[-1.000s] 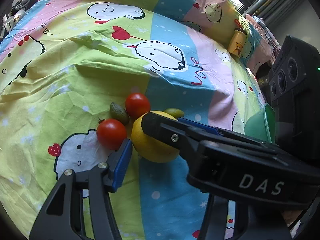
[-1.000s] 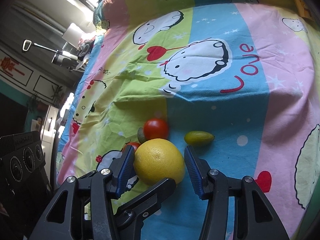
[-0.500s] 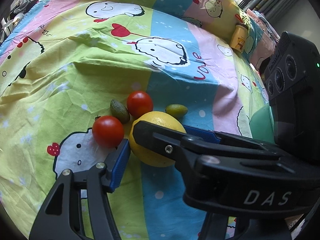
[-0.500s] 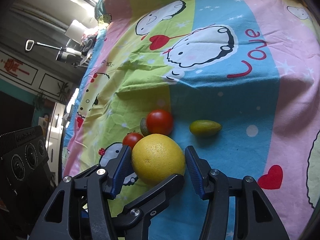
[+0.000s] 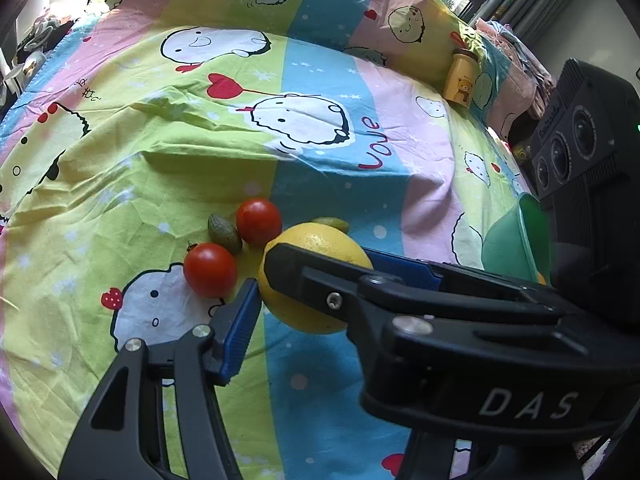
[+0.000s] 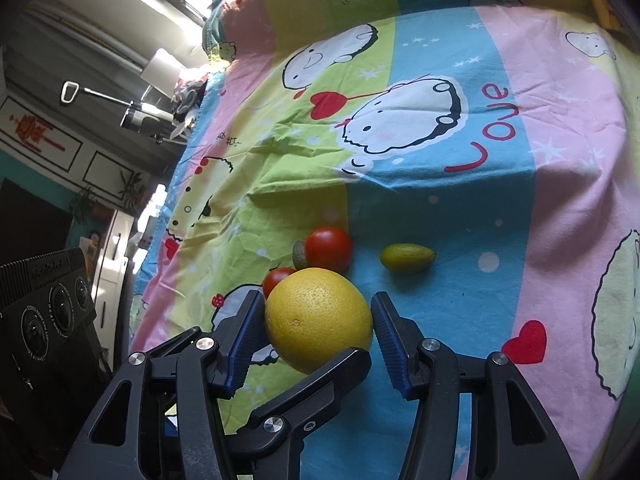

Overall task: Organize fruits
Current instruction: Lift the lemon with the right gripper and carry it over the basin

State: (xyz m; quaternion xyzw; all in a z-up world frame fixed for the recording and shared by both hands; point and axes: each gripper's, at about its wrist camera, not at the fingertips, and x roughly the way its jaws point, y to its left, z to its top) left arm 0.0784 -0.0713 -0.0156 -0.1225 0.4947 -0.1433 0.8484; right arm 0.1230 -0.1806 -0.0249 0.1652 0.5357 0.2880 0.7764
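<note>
Two grippers: I am holding both over the same large round yellow citrus fruit [image 6: 318, 320], each pointing steeply down at the bed.
Right gripper [image 6: 318, 300]: I am clenching it on the yellow fruit, with one ribbed blue pad [image 6: 244, 336] meeting the fruit's left side and the other meeting its right side.
Left gripper [image 5: 320, 284]: I cannot tell whether it is gripping. One blue pad [image 5: 240, 332] is sitting just beside the fruit's left edge, while the right gripper's black body is covering the other finger. In the right wrist view one black finger is crossing below the fruit.
Yellow fruit's place: it is lying on the striped cartoon-print bedsheet [image 5: 160, 140], on the blue stripe near the green one.
Neighbours: a round red tomato [image 5: 210, 270] is sitting just left of the fruit, and a second red tomato [image 5: 259, 222] just behind it. A small dark green oval fruit [image 5: 224, 234] is touching the second tomato. A small yellow-green oblong fruit [image 6: 406, 258] is lying apart to the right.
Far side: a green plastic container [image 5: 508, 240] is showing at the bed's right edge.
</note>
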